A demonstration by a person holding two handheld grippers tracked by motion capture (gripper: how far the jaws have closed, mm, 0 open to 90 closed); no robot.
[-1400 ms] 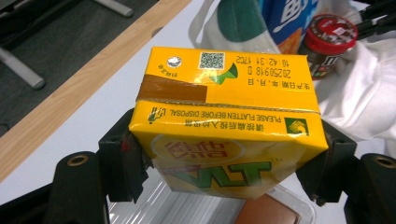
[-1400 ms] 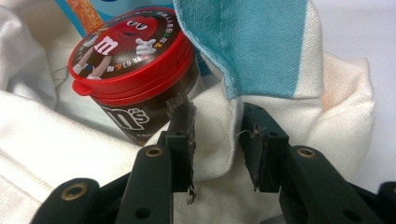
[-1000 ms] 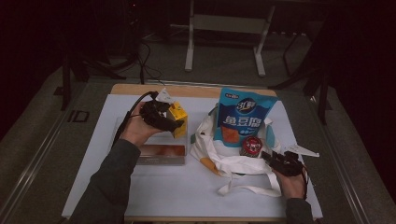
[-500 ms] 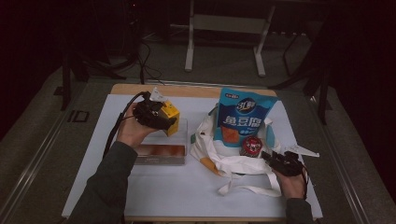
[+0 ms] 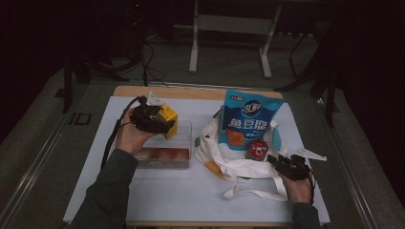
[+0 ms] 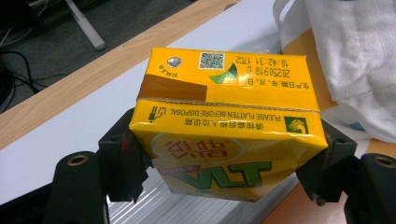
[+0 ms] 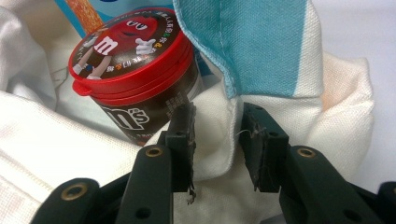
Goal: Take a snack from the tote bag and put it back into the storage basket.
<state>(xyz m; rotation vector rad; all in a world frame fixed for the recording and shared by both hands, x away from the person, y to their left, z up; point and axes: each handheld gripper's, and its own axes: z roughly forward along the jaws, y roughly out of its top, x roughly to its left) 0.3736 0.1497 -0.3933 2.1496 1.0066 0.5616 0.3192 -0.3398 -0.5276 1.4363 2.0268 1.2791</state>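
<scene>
L gripper [image 5: 160,125] clamps a yellow drink carton [image 6: 224,135] by its sides, held above the clear tray [image 5: 165,155], left of centre. R gripper [image 7: 215,135], near right, jaws narrow, pinching a fold of the white tote bag [image 7: 219,154], w/ M&M's tub [image 7: 135,74] & blue snack pouch [image 5: 251,117] inside.

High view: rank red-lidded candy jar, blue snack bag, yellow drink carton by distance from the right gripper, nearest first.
From the right gripper:
1. Red-lidded candy jar, just beside it in the white tote bag.
2. Blue snack bag, standing behind the jar.
3. Yellow drink carton, far left, clamped in the left gripper.
</scene>
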